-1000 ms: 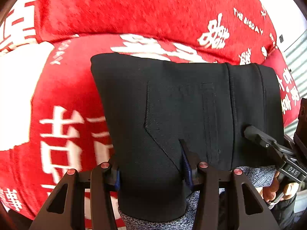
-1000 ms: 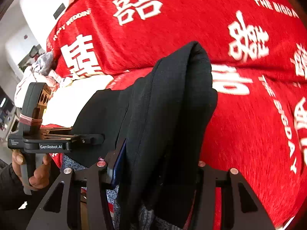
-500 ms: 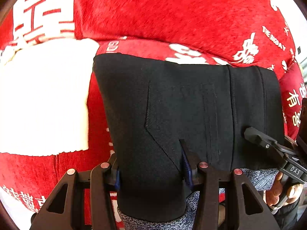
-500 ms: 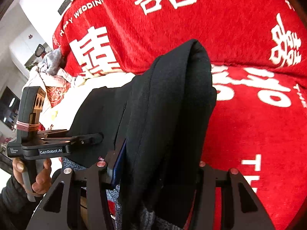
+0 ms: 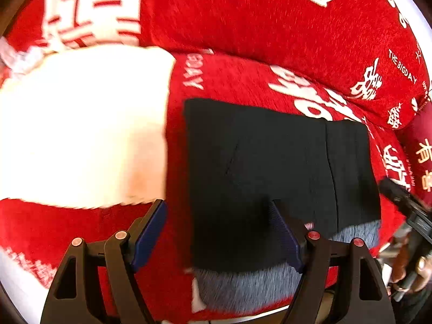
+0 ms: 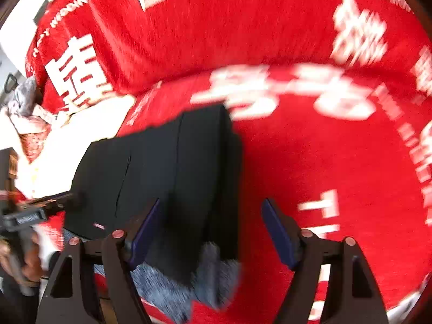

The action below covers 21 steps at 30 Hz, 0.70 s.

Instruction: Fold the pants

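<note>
The black pants (image 5: 275,167) lie folded into a flat rectangle on the red sofa seat, their grey fleece lining (image 5: 243,283) showing at the near edge. My left gripper (image 5: 218,229) is open, its jaws spread over the pants' near left corner without holding them. My right gripper (image 6: 210,229) is open over the near right corner of the pants (image 6: 167,172). The other gripper shows at the edge of each view: the right one in the left wrist view (image 5: 402,202), the left one in the right wrist view (image 6: 35,210).
A red cover with white characters (image 5: 270,27) drapes the sofa seat and backrest. A white cushion (image 5: 81,135) lies left of the pants. A heap of clothes (image 6: 27,113) sits at the far left. The sofa's front edge runs just below the pants.
Both grippers have opened and let go of the pants, which now lie flat on the seat. Both grippers have pulled back slightly.
</note>
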Available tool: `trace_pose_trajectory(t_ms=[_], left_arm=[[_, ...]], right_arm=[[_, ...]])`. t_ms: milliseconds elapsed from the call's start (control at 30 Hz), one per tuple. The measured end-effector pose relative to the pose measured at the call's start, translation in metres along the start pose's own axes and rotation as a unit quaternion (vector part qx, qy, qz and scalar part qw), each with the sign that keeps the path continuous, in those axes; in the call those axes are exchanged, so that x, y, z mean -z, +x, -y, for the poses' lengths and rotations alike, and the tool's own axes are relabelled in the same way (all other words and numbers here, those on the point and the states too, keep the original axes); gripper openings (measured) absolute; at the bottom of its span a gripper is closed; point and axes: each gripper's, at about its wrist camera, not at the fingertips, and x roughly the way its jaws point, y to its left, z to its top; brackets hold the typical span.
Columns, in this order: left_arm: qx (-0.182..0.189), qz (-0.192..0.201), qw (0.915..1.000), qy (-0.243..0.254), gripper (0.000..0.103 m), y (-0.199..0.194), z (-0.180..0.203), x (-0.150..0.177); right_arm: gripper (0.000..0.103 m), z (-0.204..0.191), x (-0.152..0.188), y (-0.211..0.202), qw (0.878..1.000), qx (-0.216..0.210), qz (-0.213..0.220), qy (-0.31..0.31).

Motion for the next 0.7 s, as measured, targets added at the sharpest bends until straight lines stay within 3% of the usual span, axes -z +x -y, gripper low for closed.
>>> trace_pose_trajectory(t_ms=[67, 133, 233, 333, 400, 567, 700], left_arm=[[-0.012, 0.013, 0.9997, 0.019, 0.078, -0.013, 0.012, 0.017], [-0.023, 0.019, 0.9989, 0.037, 0.078, -0.017, 0.025, 0.031], [-0.037, 0.029, 0.9974, 0.054, 0.078, -0.016, 0.04, 0.051], [-0.025, 0.013, 0.9985, 0.047, 0.08, 0.003, 0.043, 0.058], [-0.043, -0.004, 0.998, 0.046, 0.09, 0.019, 0.04, 0.06], [-0.035, -0.024, 0.9987, 0.029, 0.09, 0.029, 0.032, 0.061], [-0.011, 0.015, 0.9991, 0.038, 0.09, -0.007, 0.036, 0.05]], right_arm=[[0.083, -0.022, 0.017, -0.025, 0.997, 0.022, 0.038, -0.06], [0.083, -0.043, 0.032, -0.034, 0.994, 0.011, 0.049, -0.099], [0.083, -0.071, 0.058, -0.033, 0.988, -0.042, 0.045, -0.144], [0.083, -0.087, 0.077, -0.012, 0.982, -0.04, 0.03, -0.18], [0.083, -0.083, 0.08, 0.013, 0.984, -0.019, 0.003, -0.175], [0.083, -0.074, 0.077, 0.017, 0.988, -0.04, -0.013, -0.148], [0.084, -0.069, 0.05, -0.015, 0.989, -0.043, 0.027, -0.136]])
